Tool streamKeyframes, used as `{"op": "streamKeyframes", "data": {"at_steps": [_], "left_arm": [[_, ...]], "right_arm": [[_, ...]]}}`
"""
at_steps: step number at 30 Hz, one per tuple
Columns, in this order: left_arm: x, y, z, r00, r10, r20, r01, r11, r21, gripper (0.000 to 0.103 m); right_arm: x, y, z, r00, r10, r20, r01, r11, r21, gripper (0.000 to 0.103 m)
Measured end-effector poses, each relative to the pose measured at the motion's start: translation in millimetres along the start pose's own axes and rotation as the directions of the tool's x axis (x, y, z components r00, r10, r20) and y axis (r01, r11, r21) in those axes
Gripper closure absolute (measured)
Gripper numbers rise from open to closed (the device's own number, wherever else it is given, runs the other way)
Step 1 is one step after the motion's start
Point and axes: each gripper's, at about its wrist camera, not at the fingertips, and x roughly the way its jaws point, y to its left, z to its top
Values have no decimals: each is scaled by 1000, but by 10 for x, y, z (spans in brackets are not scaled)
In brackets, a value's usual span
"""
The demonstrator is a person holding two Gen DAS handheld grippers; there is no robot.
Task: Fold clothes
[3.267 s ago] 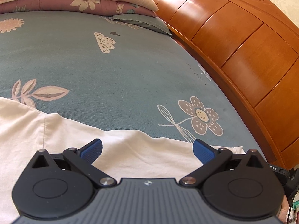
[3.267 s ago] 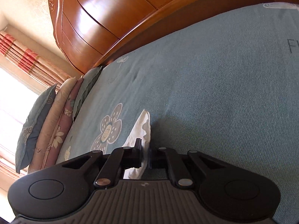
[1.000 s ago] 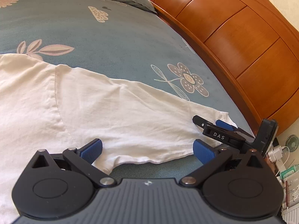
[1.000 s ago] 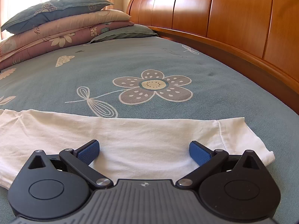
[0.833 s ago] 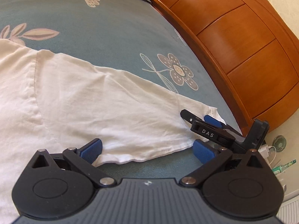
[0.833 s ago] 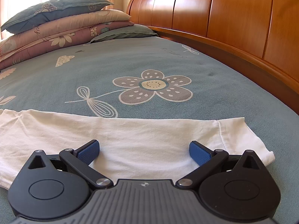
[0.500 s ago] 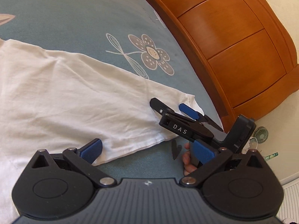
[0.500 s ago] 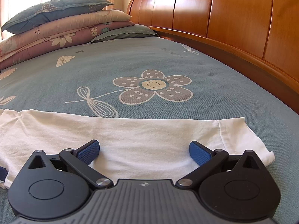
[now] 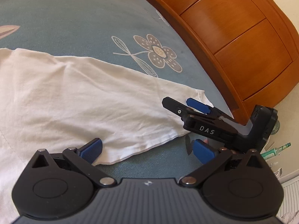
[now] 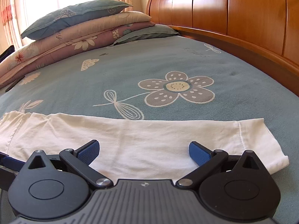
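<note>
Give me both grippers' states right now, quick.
Left gripper: open, holding nothing, at the white shirt's edge.
Right gripper: open, holding nothing, over the shirt.

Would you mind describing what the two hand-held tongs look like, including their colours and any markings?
Both look alike. The left tongs have a black ribbed body, two round black discs, silver pivot screws and angled black arms ending in blue textured pads. The right tongs match, with a small emblem on the body. Seen from the left camera, the side of the right tongs carries white letters "DAS".
</note>
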Motion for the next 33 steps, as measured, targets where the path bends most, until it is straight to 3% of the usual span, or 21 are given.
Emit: {"op": "streamKeyframes", "data": {"at_steps": [2,5,8,11,15,19,22,25,29,33], "left_arm": [[-23,-46,11,1000,7,3,-7,1000,11,1],[-87,-132,104,999,-6,49,6,1000,12,1],[-48,-230,268,997,-10,83,9,1000,13,1],[189,-315,440,995,61,81,-66,996,57,1],[536,-289,605,983,175,59,-181,976,118,1],[669,-195,778,980,169,103,-178,980,87,1],[744,-179,893,976,186,115,-194,979,59,1],[690,-277,885,975,190,118,-196,980,45,1],[615,-501,677,994,93,60,-99,989,109,1],[810,-682,536,996,86,-17,-82,981,177,1]], "right_arm": [[-28,-60,16,1000,-14,24,13,999,33,0],[-170,-342,59,994,-29,106,8,981,194,0],[-231,-708,55,990,-63,128,9,922,386,0],[-208,-879,16,990,-13,141,-50,900,432,0],[-182,-778,32,992,-42,123,-7,928,373,0],[-180,-706,39,989,-68,133,20,943,332,0],[-302,-755,34,975,-64,213,-14,939,345,0],[-456,-858,24,945,-104,310,-28,919,394,0],[-596,-1082,-23,904,-211,372,-12,857,516,0],[-505,-1212,-36,922,-243,302,37,831,555,0]]}}
